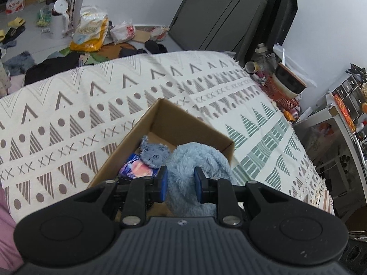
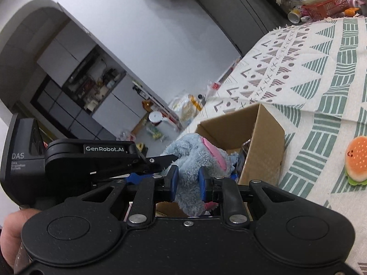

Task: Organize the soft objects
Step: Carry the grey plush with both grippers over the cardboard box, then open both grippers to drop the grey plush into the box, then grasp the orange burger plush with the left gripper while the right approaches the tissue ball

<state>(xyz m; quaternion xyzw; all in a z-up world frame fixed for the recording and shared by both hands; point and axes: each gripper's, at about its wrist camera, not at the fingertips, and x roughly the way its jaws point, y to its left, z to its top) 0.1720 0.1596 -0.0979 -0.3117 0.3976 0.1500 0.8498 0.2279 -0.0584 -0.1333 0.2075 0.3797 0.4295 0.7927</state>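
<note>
Plush [image 1: 197,158] pinched by both tongs, left [image 1: 180,183] and right [image 2: 188,184], over box [image 1: 183,126]; lower fully inside toward 12 o'clock, then release together.

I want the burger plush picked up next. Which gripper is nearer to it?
Right. The right gripper is at the cardboard box, with the burger plush lying just beyond; the left wrist view doesn't show it.

A lived-in home: a patterned cloth [image 1: 137,96] covers the furniture, shopping bags [image 1: 91,32], slippers [image 1: 16,21] and clothes [image 1: 52,66] litter the floor, and cluttered kitchen shelving [image 2: 91,87] shows through an archway.
</note>
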